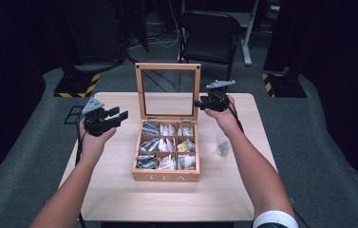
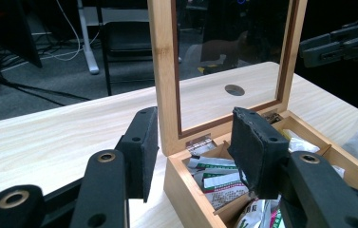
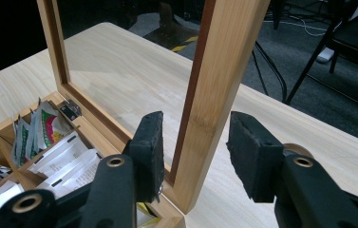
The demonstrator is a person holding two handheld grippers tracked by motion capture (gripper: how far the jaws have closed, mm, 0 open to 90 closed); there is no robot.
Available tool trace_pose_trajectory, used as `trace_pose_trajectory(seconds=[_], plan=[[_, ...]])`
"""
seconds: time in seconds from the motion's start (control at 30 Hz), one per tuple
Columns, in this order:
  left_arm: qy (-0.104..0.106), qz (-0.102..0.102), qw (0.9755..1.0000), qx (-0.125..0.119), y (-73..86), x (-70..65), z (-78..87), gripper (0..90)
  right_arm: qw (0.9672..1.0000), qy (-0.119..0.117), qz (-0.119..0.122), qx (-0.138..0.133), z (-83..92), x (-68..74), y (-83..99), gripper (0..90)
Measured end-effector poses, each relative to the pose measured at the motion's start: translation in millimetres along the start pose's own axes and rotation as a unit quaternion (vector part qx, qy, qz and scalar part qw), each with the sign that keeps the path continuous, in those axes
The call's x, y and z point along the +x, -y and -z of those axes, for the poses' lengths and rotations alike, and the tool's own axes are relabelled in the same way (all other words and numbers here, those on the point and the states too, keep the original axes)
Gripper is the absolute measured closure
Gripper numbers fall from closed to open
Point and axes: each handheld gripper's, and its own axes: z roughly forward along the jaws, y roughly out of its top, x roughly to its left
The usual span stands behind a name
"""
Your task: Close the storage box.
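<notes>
straddling the upright lid (image 3: 214,95) frame untouched, open right gripper (image 3: 195,152) beside tea box (image 1: 165,176).

The high view looks forward and down from above the person's side of the table (image 1: 119,190), far enough back to take in the whole tabletop, the floor and a folding chair (image 1: 210,35) beyond the far edge. The left gripper view sits low and close over the table's left part, facing across the open tea box (image 2: 191,190) toward the right edge. The right gripper view sits just beside the box's upright glass lid (image 3: 219,95), near the far right corner of the box, facing leftward along it. All three views share the lid, the box's compartments and the tabletop.
</notes>
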Motion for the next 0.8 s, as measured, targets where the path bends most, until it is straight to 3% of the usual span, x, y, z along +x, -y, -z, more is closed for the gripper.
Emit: trace_pose_trajectory(seconds=[0.27,0.63,0.8], plan=[[-0.001,0.0,1.0,0.0,-0.1,0.8,1.3,52.2,0.9999,-0.005,-0.007,-0.007,-3.8,-0.6,-1.1,55.0],[0.0,-0.001,1.0,0.003,0.2,0.6,1.2,52.2,1.0,0.004,0.008,0.002,-9.1,-1.7,-9.3,55.6],[0.0,0.002,1.0,0.003,0.3,0.9,2.0,52.2,1.0,-0.001,-0.003,0.001,-8.3,-4.1,-9.5,60.1]])
